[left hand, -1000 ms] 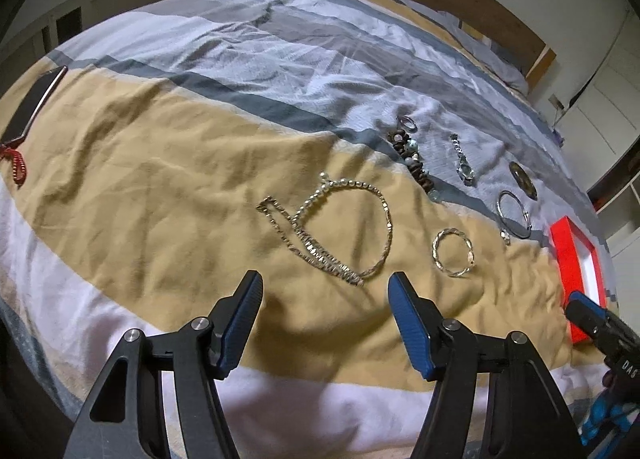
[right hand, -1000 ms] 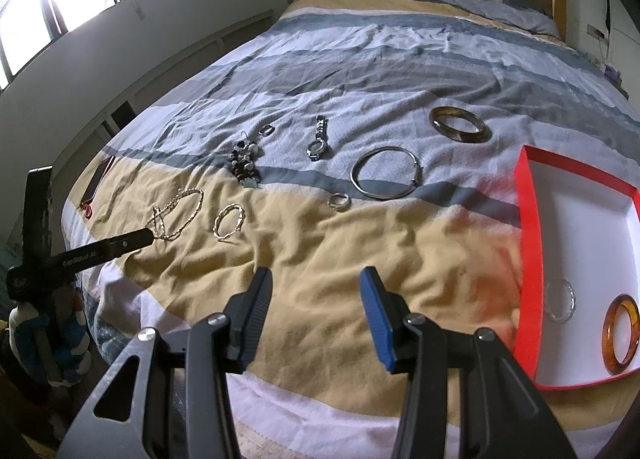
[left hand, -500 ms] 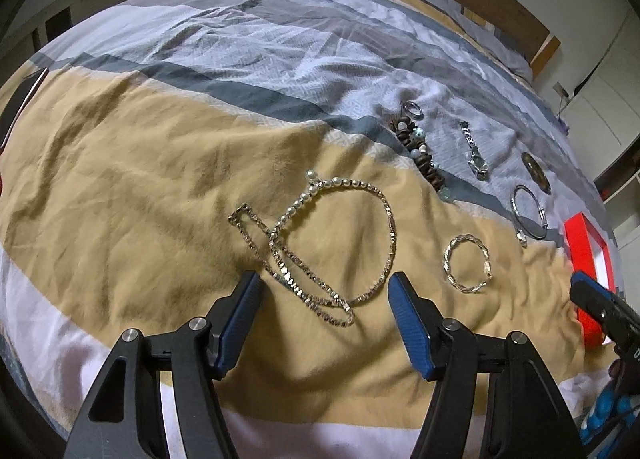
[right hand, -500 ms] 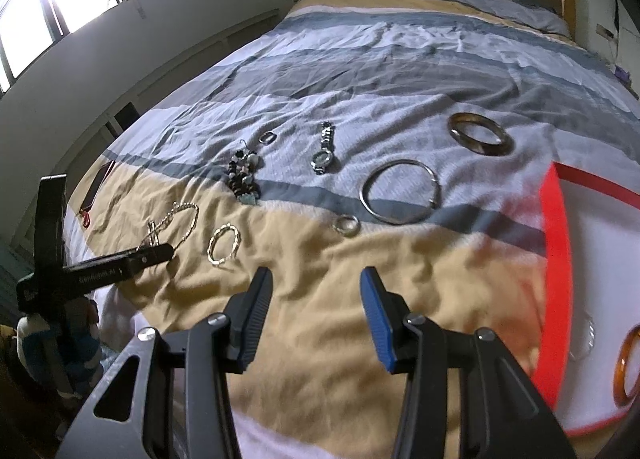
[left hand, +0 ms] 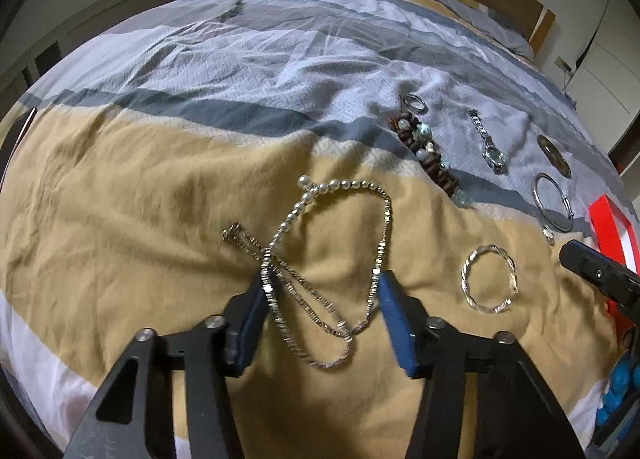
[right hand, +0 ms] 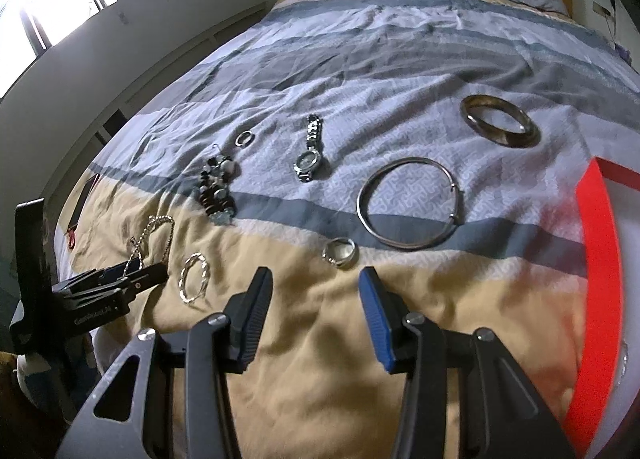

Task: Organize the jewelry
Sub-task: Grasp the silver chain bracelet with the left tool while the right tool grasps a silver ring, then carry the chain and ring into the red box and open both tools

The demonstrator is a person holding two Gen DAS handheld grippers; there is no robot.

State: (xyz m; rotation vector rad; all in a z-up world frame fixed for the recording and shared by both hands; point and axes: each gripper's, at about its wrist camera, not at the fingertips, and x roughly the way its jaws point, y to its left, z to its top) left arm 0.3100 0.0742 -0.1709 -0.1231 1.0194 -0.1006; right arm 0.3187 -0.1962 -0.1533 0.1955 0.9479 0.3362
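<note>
A bed (left hand: 160, 179) covered in a striped tan, grey and white duvet holds scattered jewelry. The left tool (left hand: 320, 311) has just been closing, its blue pads straddling the near end of a tangled silver chain necklace (left hand: 332, 255) – not yet clamped on it; a twisted silver bangle (left hand: 490, 279) lies just beside, to the right. The right tool (right hand: 316, 311) hangs spread over bare duvet, a small ring (right hand: 339, 252) just ahead; beyond lie a wire hoop bangle (right hand: 412, 209), a wristwatch (right hand: 309, 155) and a thick bangle (right hand: 500, 120); a red-rimmed box (right hand: 598, 259) sits at the right edge.
</note>
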